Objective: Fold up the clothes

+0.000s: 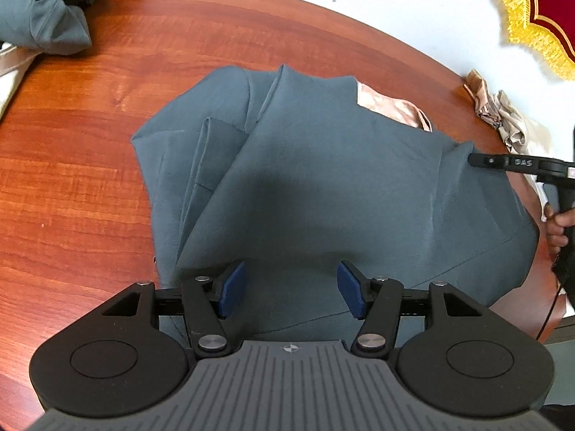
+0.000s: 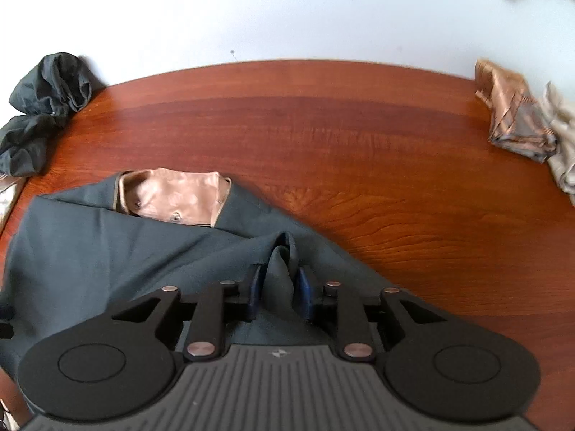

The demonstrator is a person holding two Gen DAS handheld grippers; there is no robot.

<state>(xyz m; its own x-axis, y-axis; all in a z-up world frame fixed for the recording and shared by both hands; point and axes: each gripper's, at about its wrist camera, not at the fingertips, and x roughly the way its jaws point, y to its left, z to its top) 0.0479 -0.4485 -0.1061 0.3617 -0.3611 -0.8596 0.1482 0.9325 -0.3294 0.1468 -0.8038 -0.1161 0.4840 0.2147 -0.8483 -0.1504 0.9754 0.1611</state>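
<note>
Far-left heap: a crumpled grey-green garment (image 1: 46, 10) lay bunched at the table's far-left edge, well apart from both grippers.
Table: the reddish wooden table (image 1: 79, 165) carried everything; bare wood showed left of and beyond the work piece.
Work piece: the grey-green garment (image 1: 323, 186) lay mid-table, partly folded, with layered folds along its left side and a satin tan lining (image 2: 172, 194) exposed at its far edge.
Long axis: judged from the left wrist view, the garment ran mostly left to right, its right end reaching the table's near-right rim.
Left gripper: the left gripper (image 1: 291, 289) hovered above the garment's near edge, blue pads well apart, nothing between them but the cloth lying below; it held nothing.
Right gripper: the right gripper (image 2: 278, 292) sat at the garment's right end, a raised ridge of cloth standing between its blue pads; the pads flanked the ridge closely, but whether they pressed it could not be told.
Nearer hand: the right gripper was at that right-hand ridge, so it was nearer for any move of that end; the left was better placed for the near edge.
Likely next move: carrying the right end leftward across the body, probably.
Far-right pile: folded tan and cream fabrics (image 2: 521, 118) sat at the far-right edge, well apart.
</note>
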